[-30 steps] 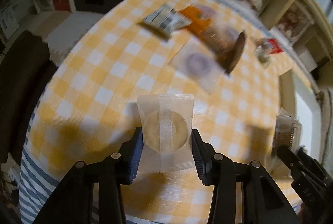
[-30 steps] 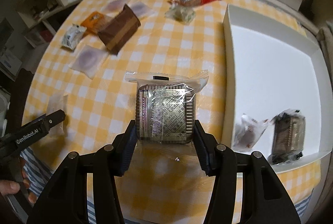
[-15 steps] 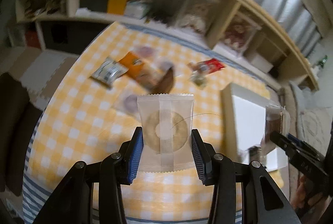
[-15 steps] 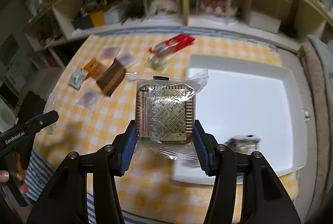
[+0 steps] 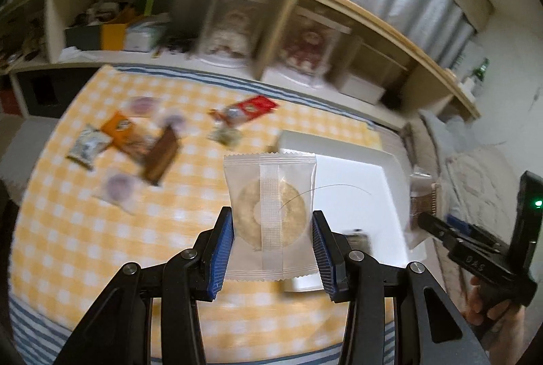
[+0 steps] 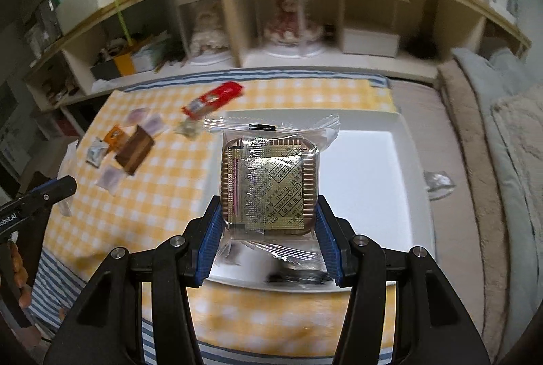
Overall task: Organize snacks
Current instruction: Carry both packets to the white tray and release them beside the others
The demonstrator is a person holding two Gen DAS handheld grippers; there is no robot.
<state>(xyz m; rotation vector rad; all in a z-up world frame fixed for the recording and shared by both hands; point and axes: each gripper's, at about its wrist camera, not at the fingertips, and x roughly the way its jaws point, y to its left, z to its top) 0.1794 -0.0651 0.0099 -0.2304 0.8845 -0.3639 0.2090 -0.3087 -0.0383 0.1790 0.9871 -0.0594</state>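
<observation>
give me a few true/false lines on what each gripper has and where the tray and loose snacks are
1. The left gripper is shut on a ring cookie in a clear packet. True.
2. The right gripper is open and holds nothing. False: it is shut on a square cake in a clear wrapper.
3. The white tray holds no snacks. False: wrapped snacks lie at its near edge.
4. A red packet lies on the checked cloth, outside the tray. True.
5. A brown bar lies in the tray. False: it lies on the cloth, left of the tray.
</observation>
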